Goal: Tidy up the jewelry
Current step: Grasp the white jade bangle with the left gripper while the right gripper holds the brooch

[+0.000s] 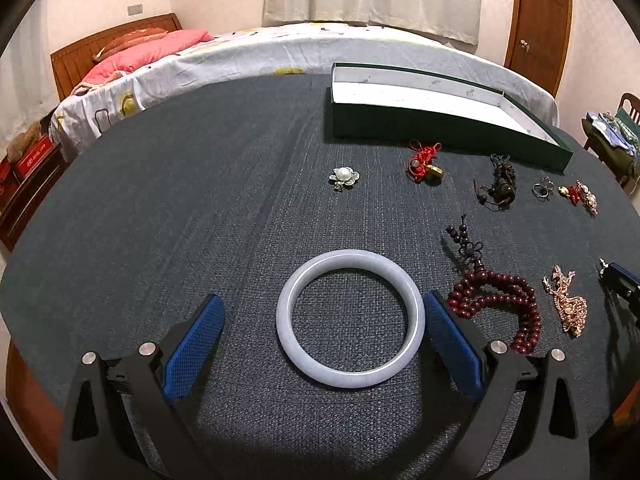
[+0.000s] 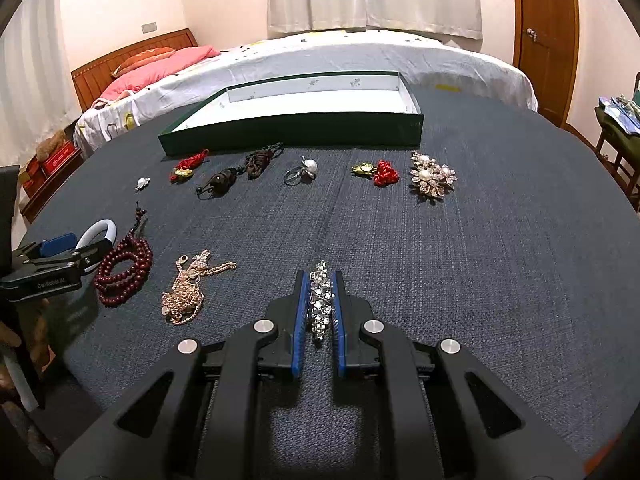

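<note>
Two claws work over a counter covered in dark blue-grey woven cloth. The left claw stands wide apart around a pale grey-white jade bangle lying flat on the cloth; its right blue pad sits just beside the bangle's rim, the left pad well apart from it. The right claw is narrowed onto a silver rhinestone hair clip, which lies lengthwise between both blue pads.

A dark red wooden bead bracelet and a tangled rose-gold chain lie between the two claws. A shallow dark green tray with white lining sits at the far side of the counter. Just in front of it lie a pearl ring, a pearl-and-crystal brooch and red knotted cord charms.
</note>
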Tool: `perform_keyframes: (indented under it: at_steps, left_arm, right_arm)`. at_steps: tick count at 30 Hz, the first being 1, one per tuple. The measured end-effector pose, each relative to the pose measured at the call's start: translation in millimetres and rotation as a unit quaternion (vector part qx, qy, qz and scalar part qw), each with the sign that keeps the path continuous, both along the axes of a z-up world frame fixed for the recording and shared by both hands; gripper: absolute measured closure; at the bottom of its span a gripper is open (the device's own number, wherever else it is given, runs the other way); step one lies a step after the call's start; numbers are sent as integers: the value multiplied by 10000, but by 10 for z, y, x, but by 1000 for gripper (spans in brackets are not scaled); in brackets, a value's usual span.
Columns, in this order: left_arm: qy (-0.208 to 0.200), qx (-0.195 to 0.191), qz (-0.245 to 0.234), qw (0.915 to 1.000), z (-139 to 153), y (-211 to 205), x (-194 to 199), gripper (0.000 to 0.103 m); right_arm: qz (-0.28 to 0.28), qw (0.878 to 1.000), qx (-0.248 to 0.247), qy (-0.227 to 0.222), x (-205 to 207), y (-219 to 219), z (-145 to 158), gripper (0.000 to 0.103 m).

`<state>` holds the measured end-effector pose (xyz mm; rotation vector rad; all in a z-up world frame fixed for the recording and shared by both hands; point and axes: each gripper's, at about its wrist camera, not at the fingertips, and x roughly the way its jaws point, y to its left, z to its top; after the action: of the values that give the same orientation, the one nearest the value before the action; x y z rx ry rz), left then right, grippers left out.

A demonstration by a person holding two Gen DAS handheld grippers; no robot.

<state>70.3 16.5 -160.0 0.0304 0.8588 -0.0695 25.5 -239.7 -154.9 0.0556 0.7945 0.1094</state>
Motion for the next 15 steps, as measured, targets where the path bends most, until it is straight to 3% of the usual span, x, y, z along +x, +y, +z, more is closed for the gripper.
perform_keyframes:
  at_steps: [7,9,11,15]
  left_arm:
    - [-67,-14,-10,10000,-1,-2,-19,10]
    - [-122,-12,-11,9999,11,-1,-40,19]
    - [-187,1,-15,9998,30,0,-59,34]
    - [-195,18,-11,9998,34,8,-57,34]
  right_arm:
    - [-21,10000,51,-18,-13,9,-2,91]
    - [-27,10000,57,-33,-15,11,3,91]
    - [-31,10000,65,-36,-15,12,3,91]
    - [-30,10000,65,-38,-15,12,5,91]
